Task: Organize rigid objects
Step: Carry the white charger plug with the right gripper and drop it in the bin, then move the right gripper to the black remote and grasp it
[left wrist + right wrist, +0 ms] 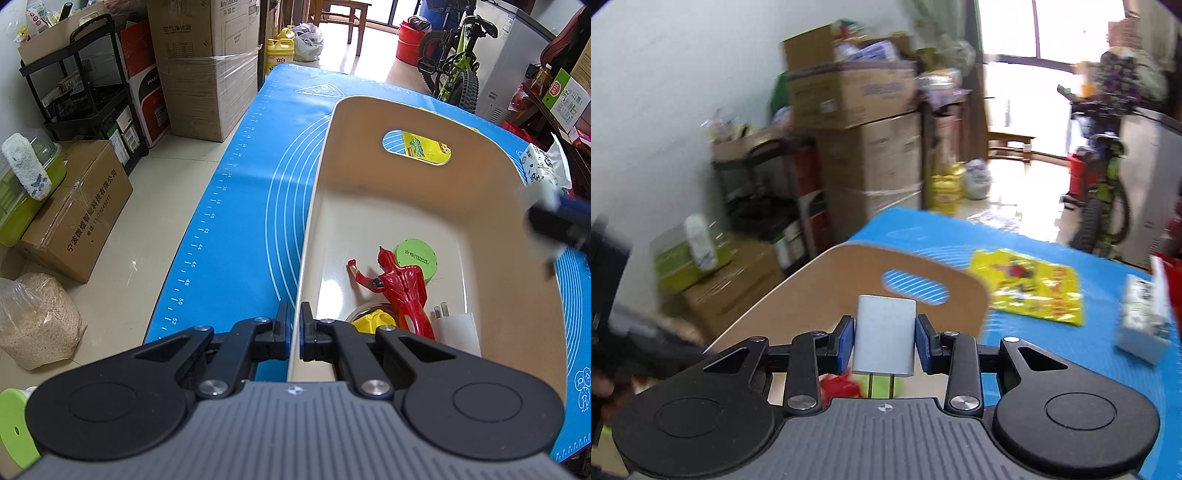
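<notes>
1. Left gripper [294,325]: jaws clamped on beige bin [436,206] wall.
2. Right gripper [884,341]: jaws gripping white charger [884,338], prongs rearward, above the bin.
3. Blurred yellow packet [1034,291], possibly a bag, on worktop [236,206].

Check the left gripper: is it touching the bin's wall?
Touching. In the left wrist view the left gripper is shut on the beige bin, one pad on each side of its near wall with no gap visible.
</notes>
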The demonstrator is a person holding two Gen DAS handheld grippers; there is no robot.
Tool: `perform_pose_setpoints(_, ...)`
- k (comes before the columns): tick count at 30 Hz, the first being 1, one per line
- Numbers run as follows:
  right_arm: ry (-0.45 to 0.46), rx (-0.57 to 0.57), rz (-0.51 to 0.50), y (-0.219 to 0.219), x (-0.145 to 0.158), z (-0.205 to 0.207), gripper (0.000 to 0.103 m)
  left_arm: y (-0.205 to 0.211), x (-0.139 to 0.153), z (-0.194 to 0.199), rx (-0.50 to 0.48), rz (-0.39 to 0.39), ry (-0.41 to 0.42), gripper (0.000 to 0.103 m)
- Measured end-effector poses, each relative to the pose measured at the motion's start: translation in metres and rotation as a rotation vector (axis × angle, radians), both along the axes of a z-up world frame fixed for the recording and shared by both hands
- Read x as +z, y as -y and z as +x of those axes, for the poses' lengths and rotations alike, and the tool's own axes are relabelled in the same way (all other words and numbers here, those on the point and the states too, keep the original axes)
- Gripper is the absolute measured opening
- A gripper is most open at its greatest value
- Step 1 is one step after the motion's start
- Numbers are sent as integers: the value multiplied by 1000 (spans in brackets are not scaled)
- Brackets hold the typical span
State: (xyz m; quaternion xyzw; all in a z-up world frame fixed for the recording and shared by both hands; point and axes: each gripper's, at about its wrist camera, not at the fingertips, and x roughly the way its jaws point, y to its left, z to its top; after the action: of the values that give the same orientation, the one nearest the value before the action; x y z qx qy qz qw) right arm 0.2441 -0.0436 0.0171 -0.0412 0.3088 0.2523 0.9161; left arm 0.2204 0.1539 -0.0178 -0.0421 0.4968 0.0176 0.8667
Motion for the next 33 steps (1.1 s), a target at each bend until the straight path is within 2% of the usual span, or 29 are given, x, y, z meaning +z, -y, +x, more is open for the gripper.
perform_pose_setpoints(6,-71,72,-32,-29,-20,-7,43,0,0,0,0,1,0,5)
perform_pose_setpoints(17,-193,53,-88,-39,-58,0,43,0,0,0,0,3,0,5)
perform_pose_setpoints(20,-191,53,-79,-36,-58,1,43,0,0,0,1,4,-1,5)
perform_pose_setpoints(22,-186,51,-68,-33,-55,0,54,0,0,0,1,3,0,5)
perform_pose_setpoints(24,-177,44,-37,-28,-50,-2,60,0,0,0,1,3,0,5)
perform_pose_setpoints(27,-132,-2,9,-15,-40,-8,68,0,0,0,1,3,0,5)
perform_pose_setpoints(33,-20,-150,97,29,-19,-22,73,0,0,0,1,4,0,5)
